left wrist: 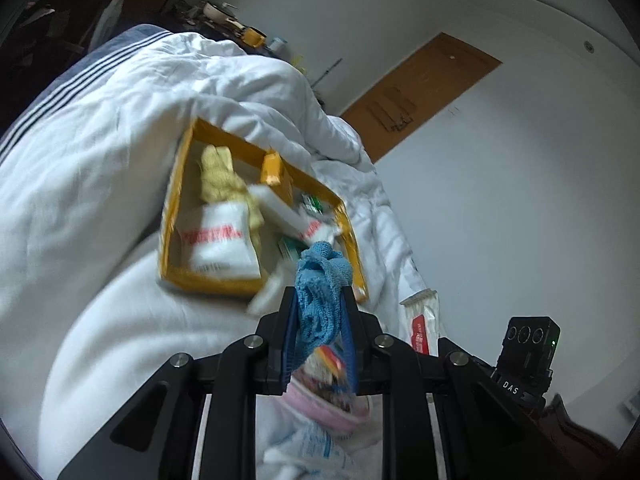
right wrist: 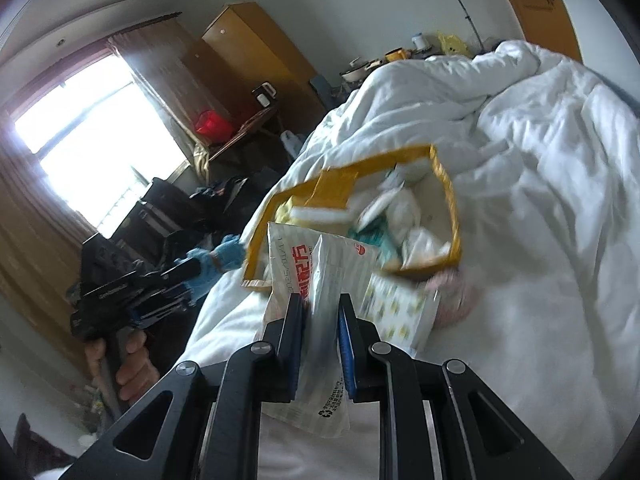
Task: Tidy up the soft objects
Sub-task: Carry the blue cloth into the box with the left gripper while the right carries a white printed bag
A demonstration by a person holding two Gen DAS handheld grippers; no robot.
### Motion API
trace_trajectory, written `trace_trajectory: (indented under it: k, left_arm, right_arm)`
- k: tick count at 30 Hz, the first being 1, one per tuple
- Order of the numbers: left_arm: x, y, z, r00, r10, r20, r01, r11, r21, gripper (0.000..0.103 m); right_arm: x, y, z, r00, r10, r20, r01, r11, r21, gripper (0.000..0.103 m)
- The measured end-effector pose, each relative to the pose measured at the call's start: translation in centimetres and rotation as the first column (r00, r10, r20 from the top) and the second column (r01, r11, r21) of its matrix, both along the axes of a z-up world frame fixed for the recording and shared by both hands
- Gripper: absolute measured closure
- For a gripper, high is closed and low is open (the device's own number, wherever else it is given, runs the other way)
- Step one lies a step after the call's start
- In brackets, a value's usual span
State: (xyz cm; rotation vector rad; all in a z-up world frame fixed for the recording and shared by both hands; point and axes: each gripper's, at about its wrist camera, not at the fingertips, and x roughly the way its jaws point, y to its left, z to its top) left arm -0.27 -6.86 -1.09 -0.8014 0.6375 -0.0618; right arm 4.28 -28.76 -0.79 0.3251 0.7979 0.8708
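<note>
We are partway done. The yellow box (left wrist: 256, 216) on the white blanket (left wrist: 100, 160) already has soft packs in it. A pink thing (left wrist: 332, 412) and more packs wait outside. Our right gripper (right wrist: 320, 312) squeezes a crinkly white bag (right wrist: 320, 280). Our left gripper (left wrist: 320, 304) pinches a fuzzy blue cloth (left wrist: 320, 280) near the box.

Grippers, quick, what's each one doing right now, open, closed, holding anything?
Left gripper: closed on the blue cloth.
Right gripper: closed on the white packet with red print.
</note>
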Motion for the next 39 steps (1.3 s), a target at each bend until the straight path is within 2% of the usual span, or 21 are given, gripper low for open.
trace_trajectory:
  k: [2,9,14,17,22,29,39]
  left_arm:
    - [1.0,0.9,0.5,1.0,0.014,-0.009,-0.014,1.0,-0.008,0.084]
    - [5.0,3.9,1.1,0.991,0.119,-0.054,-0.116,0.992,0.048,0.084]
    - [7.3,5.9,1.2,0.986,0.151,-0.072,-0.15,0.989,0.018,0.084]
    - [8.3,6.0,1.6,0.985,0.159,-0.074,-0.156,0.987,0.044,0.084]
    - [9.7,5.6,1.8,0.982,0.169,-0.088,-0.161,0.982,0.095,0.084]
    - [12.8,6.2,0.8,0.967,0.206,-0.147,-0.185,0.972,0.146,0.084]
    - [15.0,6.1,-0.8,0.952,0.225,-0.208,-0.18,0.96,0.213,0.084]
  right_arm:
    - [1.8,0.3,0.7,1.0,-0.02,0.009,0.02,1.0,-0.009,0.085]
    - [6.8,2.6,2.1,0.999,-0.047,0.006,0.047,0.998,-0.051,0.085]
    - [10.0,5.6,1.9,0.998,-0.063,-0.02,0.06,0.992,-0.11,0.085]
    - [11.6,7.3,1.6,0.997,-0.079,-0.026,0.074,0.985,-0.154,0.085]
    - [13.2,8.4,1.2,0.993,-0.111,-0.032,0.104,0.978,-0.178,0.085]
    - [15.6,10.0,0.7,0.988,-0.147,-0.05,0.133,0.968,-0.212,0.085]
    - [16.7,11.8,0.1,0.986,-0.163,-0.029,0.149,0.948,-0.28,0.085]
